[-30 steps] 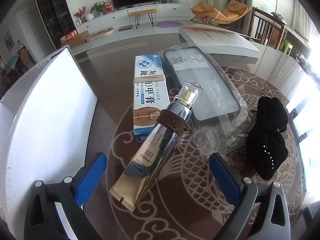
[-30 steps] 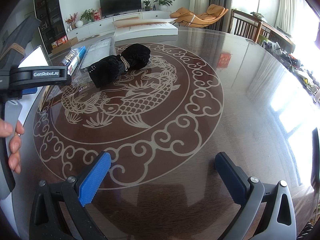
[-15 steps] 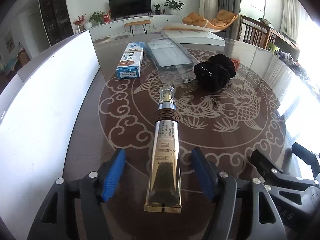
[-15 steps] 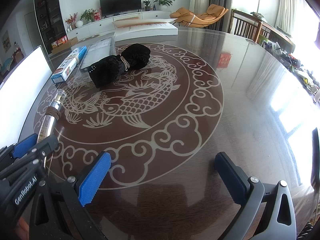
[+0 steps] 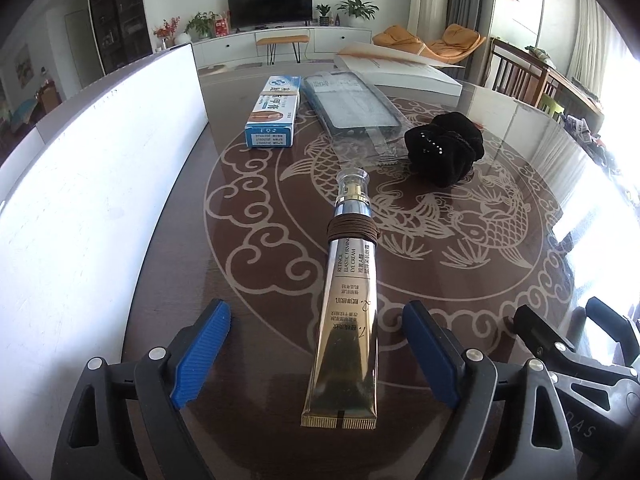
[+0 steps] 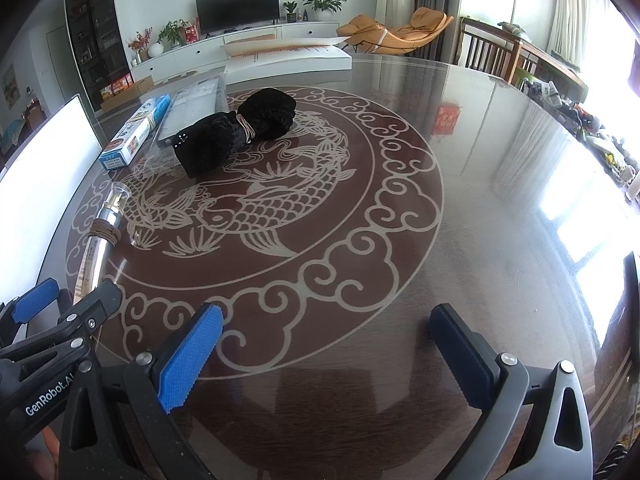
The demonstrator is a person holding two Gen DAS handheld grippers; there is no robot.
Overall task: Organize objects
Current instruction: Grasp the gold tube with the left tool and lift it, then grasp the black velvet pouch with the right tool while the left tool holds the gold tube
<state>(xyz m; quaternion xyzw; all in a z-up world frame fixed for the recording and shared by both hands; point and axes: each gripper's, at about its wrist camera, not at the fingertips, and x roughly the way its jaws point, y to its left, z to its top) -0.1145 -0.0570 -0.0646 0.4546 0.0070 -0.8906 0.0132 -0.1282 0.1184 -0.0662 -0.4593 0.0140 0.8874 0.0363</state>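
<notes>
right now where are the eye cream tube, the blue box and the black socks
eye cream tube (image 5: pixel 350 304), left wrist view, on its gold printed body
blue box (image 5: pixel 273 114), left wrist view, on its top face
black socks (image 6: pixel 236 130), right wrist view, near the band

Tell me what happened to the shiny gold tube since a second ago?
The gold tube was lying tilted across the blue box, far from the left gripper. Now it lies flat on the table, away from the box, between the left gripper's open fingers, which don't touch it. The black bundle, the box and the open right gripper stayed put.
</notes>
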